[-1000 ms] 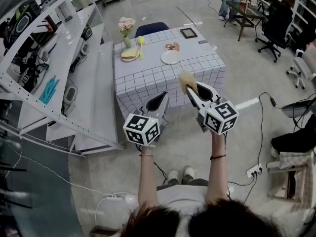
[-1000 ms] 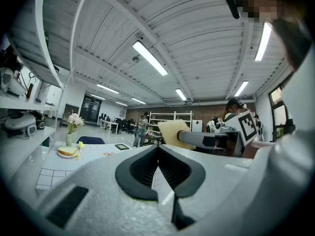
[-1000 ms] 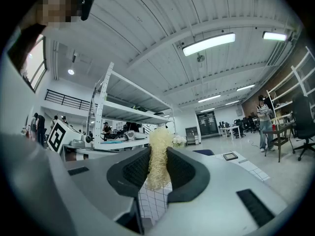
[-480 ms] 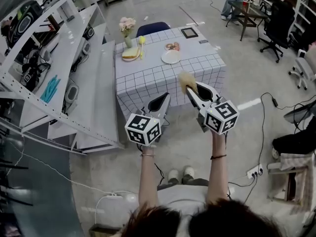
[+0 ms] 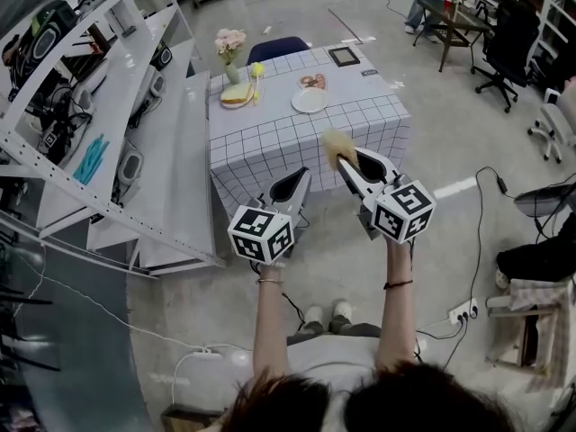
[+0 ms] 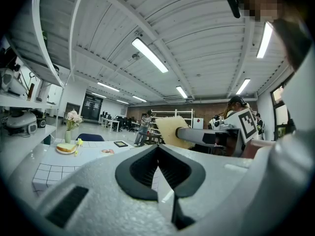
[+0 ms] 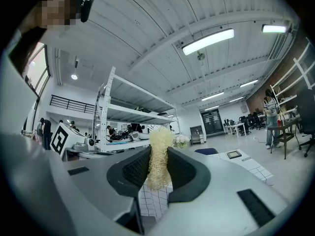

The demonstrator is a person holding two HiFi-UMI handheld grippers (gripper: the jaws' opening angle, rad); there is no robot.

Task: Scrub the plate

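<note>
A white plate [image 5: 310, 101] lies on the checked table [image 5: 270, 138], far ahead of both grippers. My right gripper [image 5: 346, 162] is shut on a yellow loofah scrubber [image 5: 337, 148], which stands up between the jaws [image 7: 158, 156]. My left gripper [image 5: 293, 185] is shut with nothing in it, its jaws meeting [image 6: 158, 149]. Both are held up in the air short of the table's near edge. The scrubber [image 6: 170, 131] and the right gripper also show in the left gripper view.
On the table stand a flower vase [image 5: 230, 57], a sandwich on a plate [image 5: 237, 96], a small dish of food [image 5: 313, 81] and a dark tablet [image 5: 344, 57]. Grey shelving [image 5: 99, 133] runs along the left. A blue chair [image 5: 276, 49] is behind the table. Cables [image 5: 477, 205] cross the floor.
The table has drifted slightly up and left in the head view. Both grippers hold nearly the same place and grip.
</note>
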